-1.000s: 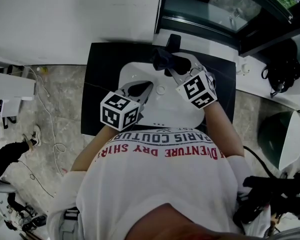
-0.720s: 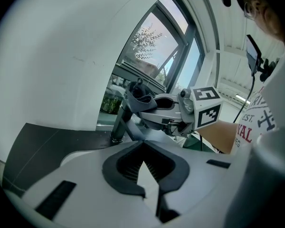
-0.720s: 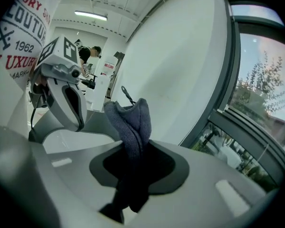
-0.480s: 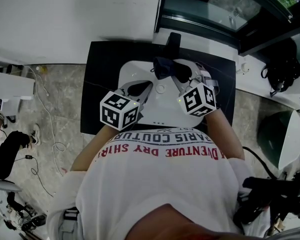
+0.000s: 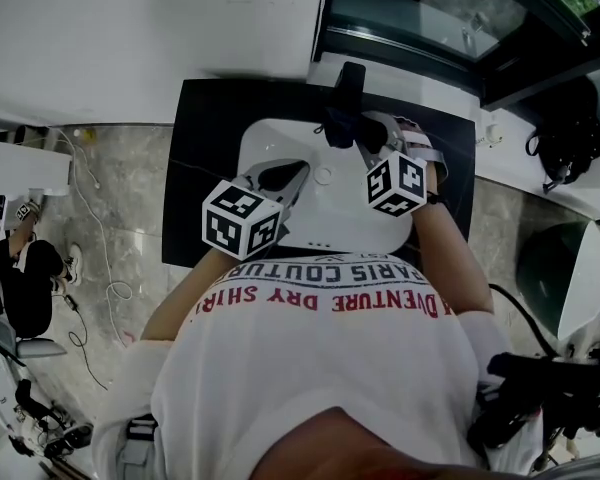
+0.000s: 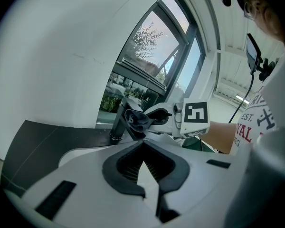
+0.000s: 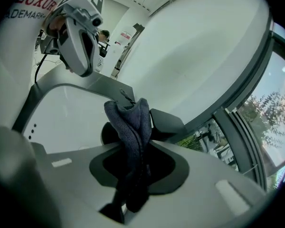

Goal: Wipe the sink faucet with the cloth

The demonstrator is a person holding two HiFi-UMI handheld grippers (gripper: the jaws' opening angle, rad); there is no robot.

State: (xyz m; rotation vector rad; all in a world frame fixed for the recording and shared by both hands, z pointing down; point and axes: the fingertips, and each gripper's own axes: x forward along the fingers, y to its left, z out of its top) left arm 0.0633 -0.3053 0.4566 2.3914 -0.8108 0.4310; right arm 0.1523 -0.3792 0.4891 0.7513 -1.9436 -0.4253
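**Right gripper view says we're mid-wipe, not done**

Right tongs (image 7: 131, 175) are clamped down on the dark cloth (image 7: 131, 127). It bunches up out of the jaws and sits against the dark faucet (image 7: 167, 123) just behind it. From the head view the cloth looks pressed to the front end of the spout, above the back of the white sink (image 5: 265, 136), which is set in a black table (image 5: 205, 168). I can't swear it's real contact rather than a hair off, but the left gripper view also shows the wad jammed right up to the spout.

Left tongs (image 6: 143, 167) are closed tip to tip with nothing in them, hanging over the left half of the basin, well clear of the faucet. Not doing anything useful as far as I can see.

Progress-wise, my read is that pickup is sorted and the cloth is at the work, so we're in the wiping itself. Nothing in the pictures tells me how much of the faucet has been covered, since the metal is too dark to show streaks. I'd guess the upright body and the base by the table need a pass, then the cloth comes away. Call it somewhere around the middle.
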